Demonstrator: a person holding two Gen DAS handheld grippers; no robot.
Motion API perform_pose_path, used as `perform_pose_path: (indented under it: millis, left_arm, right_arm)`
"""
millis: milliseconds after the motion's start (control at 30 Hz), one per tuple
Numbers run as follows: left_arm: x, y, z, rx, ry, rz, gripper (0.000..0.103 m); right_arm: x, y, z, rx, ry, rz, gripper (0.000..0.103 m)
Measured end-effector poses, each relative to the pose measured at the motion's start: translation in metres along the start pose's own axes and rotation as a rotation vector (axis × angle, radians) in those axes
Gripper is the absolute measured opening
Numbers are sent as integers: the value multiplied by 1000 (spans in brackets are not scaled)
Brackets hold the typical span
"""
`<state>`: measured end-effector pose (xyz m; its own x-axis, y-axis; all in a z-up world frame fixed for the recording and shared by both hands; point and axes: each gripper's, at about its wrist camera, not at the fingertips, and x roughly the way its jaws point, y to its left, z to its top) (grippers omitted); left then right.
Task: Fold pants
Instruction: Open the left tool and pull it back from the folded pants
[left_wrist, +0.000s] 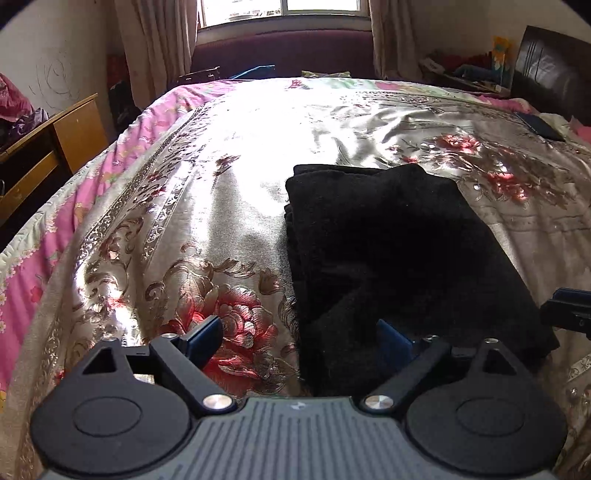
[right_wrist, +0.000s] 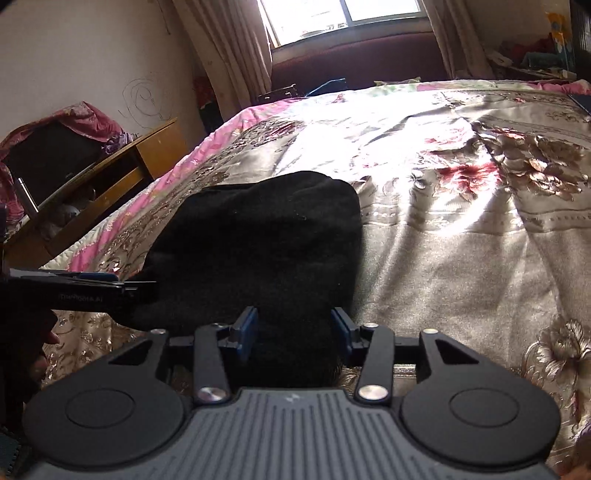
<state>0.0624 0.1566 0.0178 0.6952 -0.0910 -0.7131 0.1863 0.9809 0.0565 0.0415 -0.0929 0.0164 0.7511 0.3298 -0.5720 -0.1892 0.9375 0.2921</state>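
Note:
Black pants (left_wrist: 399, 251) lie folded into a thick rectangle on the floral bedspread (left_wrist: 184, 206). In the left wrist view my left gripper (left_wrist: 299, 339) stands wide open at the bundle's near left corner. One of its pads is over the bedspread and the other over the cloth, and neither presses on it. In the right wrist view the pants (right_wrist: 258, 243) fill the middle. My right gripper (right_wrist: 293, 332) is open, with the near edge of the cloth between its blue pads (right_wrist: 245, 332) but not pinched. The left gripper (right_wrist: 85, 286) shows side-on at the left.
A wooden desk (left_wrist: 55, 147) with clutter stands left of the bed. A window with curtains (left_wrist: 280, 11) is at the far end and a dark headboard (left_wrist: 550, 70) at the far right. A dark flat object (left_wrist: 539, 125) lies on the bed's far right. A hand (right_wrist: 44, 350) is at the left edge.

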Motion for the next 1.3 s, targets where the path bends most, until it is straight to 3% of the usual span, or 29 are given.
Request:
perform_pose_path:
  millis: [167, 300, 500, 633, 767, 867, 1133, 1300]
  left_arm:
    - [2, 14, -14, -66, 82, 0, 103]
    - [-18, 17, -19, -106, 25, -44, 103]
    - [-26, 21, -2, -139, -78, -27, 102]
    - [14, 14, -3, -63, 23, 46, 103]
    - [4, 25, -9, -171, 17, 21, 103]
    - [-20, 12, -12, -130, 1, 56, 103]
    - [-61, -33, -14, -126, -69, -19, 103]
    - [-70, -50, -19, -140, -96, -6, 103]
  right_arm:
    - [8, 4, -4, 0, 24, -6, 44]
    - [11, -1, -12, -6, 58, -16, 46]
    - [8, -3, -11, 43, 17, 4, 46]
    - [9, -2, -12, 23, 6, -2, 46]
    - [0, -6, -14, 19, 1, -18, 46]
    - [-6, -7, -15, 27, -15, -14, 46]
    - [-13, 5, -17, 19, -29, 19, 46]
    - [-18, 5, -19, 30, -32, 31, 46]
